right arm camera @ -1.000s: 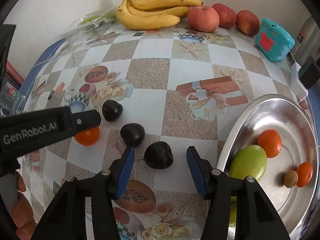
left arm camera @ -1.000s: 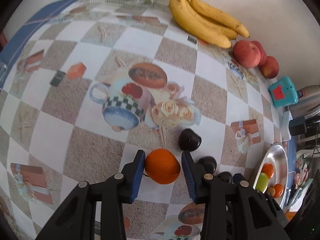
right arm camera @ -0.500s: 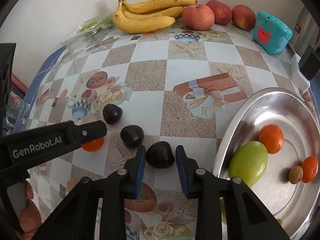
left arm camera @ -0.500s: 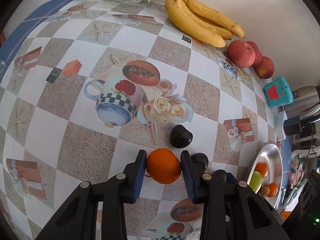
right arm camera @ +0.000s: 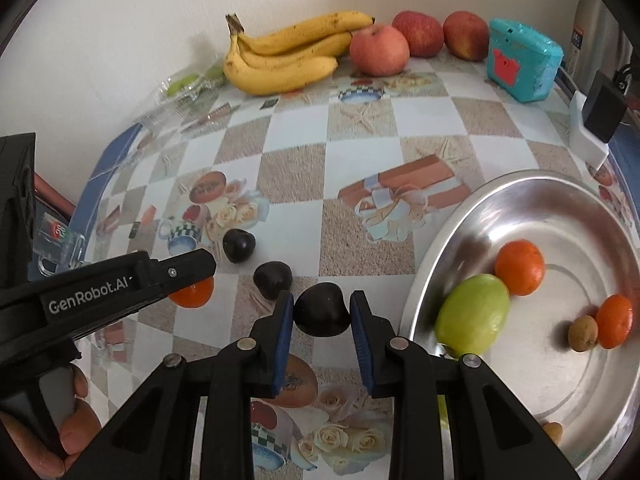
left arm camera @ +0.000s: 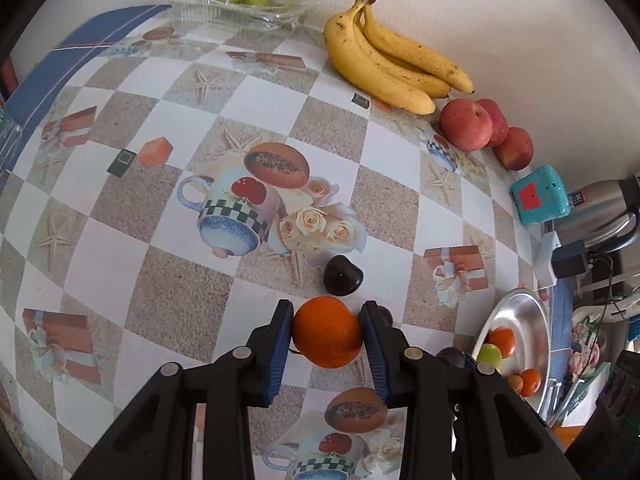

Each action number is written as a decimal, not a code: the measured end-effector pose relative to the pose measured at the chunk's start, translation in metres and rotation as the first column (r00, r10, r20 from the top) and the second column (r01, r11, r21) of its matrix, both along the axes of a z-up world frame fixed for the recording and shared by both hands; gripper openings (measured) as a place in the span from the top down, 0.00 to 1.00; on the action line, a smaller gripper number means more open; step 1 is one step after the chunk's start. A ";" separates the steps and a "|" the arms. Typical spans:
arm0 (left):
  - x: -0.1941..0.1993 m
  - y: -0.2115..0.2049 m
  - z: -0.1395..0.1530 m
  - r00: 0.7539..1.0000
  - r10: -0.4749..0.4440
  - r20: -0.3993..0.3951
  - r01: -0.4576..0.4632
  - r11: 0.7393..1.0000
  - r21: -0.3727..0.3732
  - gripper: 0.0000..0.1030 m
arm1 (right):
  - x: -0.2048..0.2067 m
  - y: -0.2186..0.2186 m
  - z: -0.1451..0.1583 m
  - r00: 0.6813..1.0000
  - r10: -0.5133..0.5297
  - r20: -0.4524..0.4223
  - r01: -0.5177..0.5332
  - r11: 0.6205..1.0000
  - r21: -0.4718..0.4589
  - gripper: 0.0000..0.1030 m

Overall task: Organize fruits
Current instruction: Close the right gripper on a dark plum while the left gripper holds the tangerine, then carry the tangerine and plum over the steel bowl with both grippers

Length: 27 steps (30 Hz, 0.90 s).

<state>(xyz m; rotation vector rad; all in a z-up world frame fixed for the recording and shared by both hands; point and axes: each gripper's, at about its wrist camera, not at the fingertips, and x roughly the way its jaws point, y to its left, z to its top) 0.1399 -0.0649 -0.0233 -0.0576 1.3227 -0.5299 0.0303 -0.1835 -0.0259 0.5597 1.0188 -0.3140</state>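
Left gripper (left arm camera: 327, 336): blue pads pressed on both sides of the orange (left arm camera: 327, 332), closed on it. The orange is round, bright, matte skin, evenly coloured. It sits low over the bench (left arm camera: 160, 280); can't tell whether it is lifted or touching.

Right gripper (right arm camera: 322, 316): closed down to the width of a dark fruit (right arm camera: 322, 314), both pads touching it. That fruit is near-black, glossy, heart-shaped with a dimple on top. Contact with the bench can't be judged here either.

Two more dark fruits of the same kind lie on the bench: one (right arm camera: 273, 279) just left of the held one, another (right arm camera: 239, 245) further up-left, near the printed mug pattern.

Steel tray (right arm camera: 560, 420) on the right edge of the bench, just beside the right gripper. It holds a green fruit (right arm camera: 472, 314), two oranges (right arm camera: 519, 267) (right arm camera: 614, 321) and a small brown fruit (right arm camera: 583, 333) touching the second orange.

At the back wall: bananas (right arm camera: 280, 60), three red apples (right arm camera: 379, 50), teal box (right arm camera: 520, 65). Clear plastic pack (left arm camera: 248, 10) with green fruit at the far-left corner.
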 end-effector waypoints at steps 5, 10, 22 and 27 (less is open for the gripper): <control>-0.006 0.001 0.001 1.000 0.007 -0.005 -0.007 1.000 0.003 0.64 | -0.007 -0.002 0.008 1.000 -0.009 0.013 0.009 1.000 -0.009 0.71; -0.013 0.001 0.004 1.000 0.013 -0.005 -0.013 1.000 0.002 0.64 | -0.016 -0.006 0.016 0.999 -0.019 0.034 0.019 1.000 -0.005 0.71; -0.034 -0.010 0.009 1.000 -0.009 -0.006 0.009 1.000 0.004 0.64 | -0.047 -0.022 0.034 0.995 -0.057 0.083 0.058 0.998 -0.002 0.71; -0.041 -0.018 0.009 1.000 -0.017 -0.005 0.017 1.000 0.012 0.64 | -0.062 -0.035 0.038 0.992 -0.085 0.088 0.087 0.996 -0.016 0.71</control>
